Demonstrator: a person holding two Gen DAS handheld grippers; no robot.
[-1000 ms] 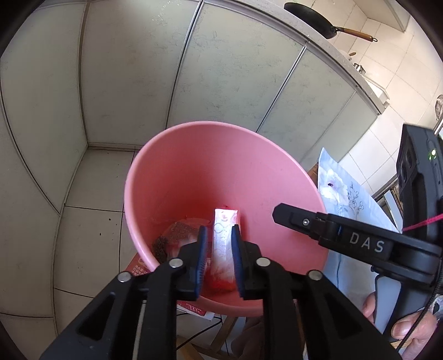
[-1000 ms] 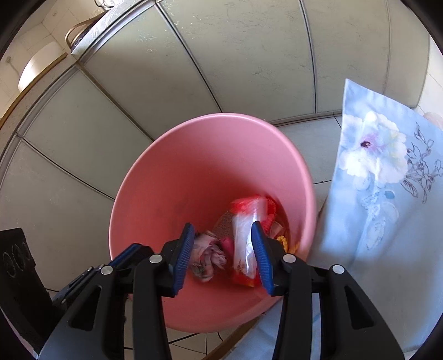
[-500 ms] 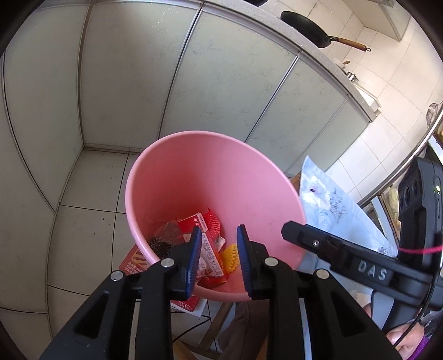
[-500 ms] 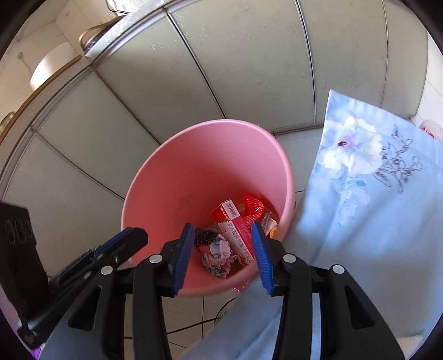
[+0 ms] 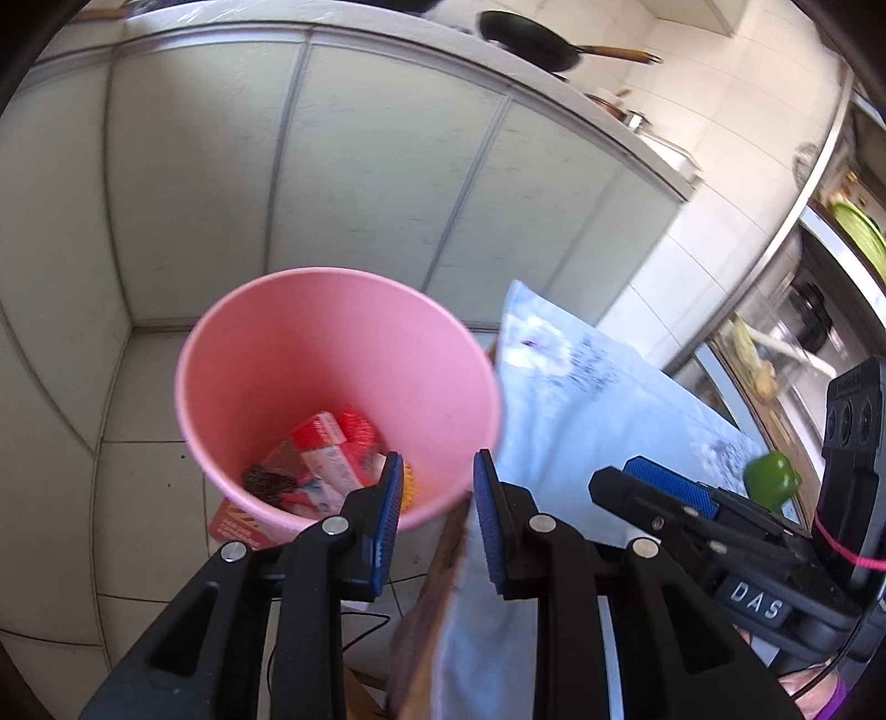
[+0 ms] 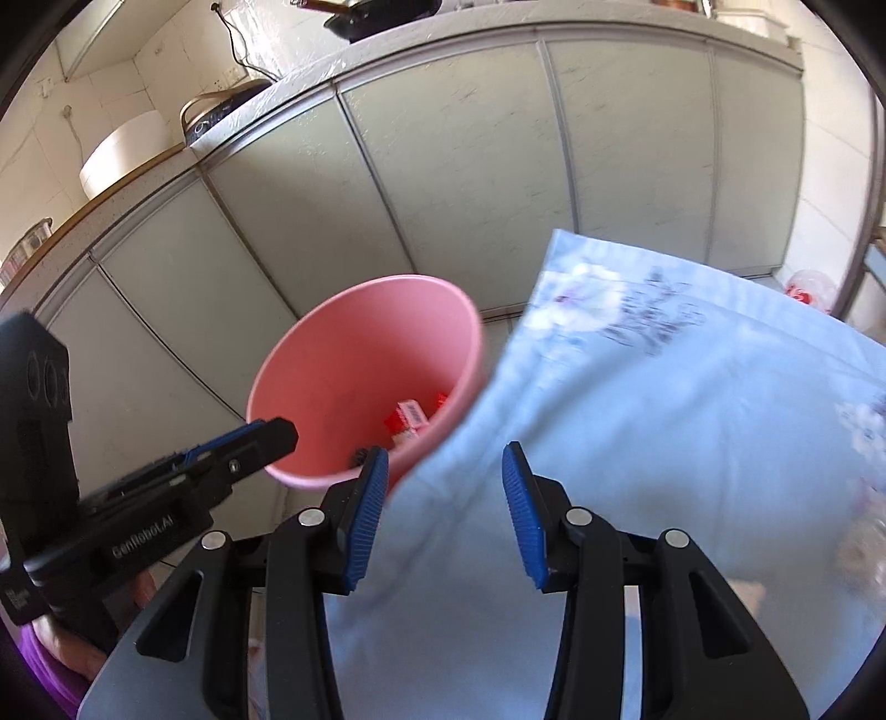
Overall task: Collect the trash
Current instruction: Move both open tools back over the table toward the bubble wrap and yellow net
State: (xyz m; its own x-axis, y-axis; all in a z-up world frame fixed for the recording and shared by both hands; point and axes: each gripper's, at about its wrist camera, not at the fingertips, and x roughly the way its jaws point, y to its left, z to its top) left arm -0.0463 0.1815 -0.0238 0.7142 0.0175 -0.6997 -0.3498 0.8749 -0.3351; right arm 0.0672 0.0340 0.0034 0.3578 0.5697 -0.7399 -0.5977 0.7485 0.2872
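A pink bin (image 5: 332, 354) stands on the floor beside the table; it also shows in the right wrist view (image 6: 354, 376). Inside lie a red and white carton (image 5: 326, 443), red wrappers, a dark scrap and an orange piece (image 5: 410, 487). My left gripper (image 5: 434, 520) is open and empty, above the bin's near rim and the table edge. My right gripper (image 6: 443, 509) is open and empty over the blue flowered tablecloth (image 6: 664, 421). Each gripper shows in the other's view: the right (image 5: 664, 498), the left (image 6: 238, 448).
Grey cabinet doors (image 5: 360, 166) stand behind the bin, with a black pan (image 5: 526, 41) on the counter above. A green pepper-like thing (image 5: 772, 479) sits on the table at right. A red box (image 5: 238, 523) lies on the tiled floor under the bin.
My left gripper opened and let the red and white carton drop into the bin. Both grippers have pulled back and up, away from the bin toward the table.
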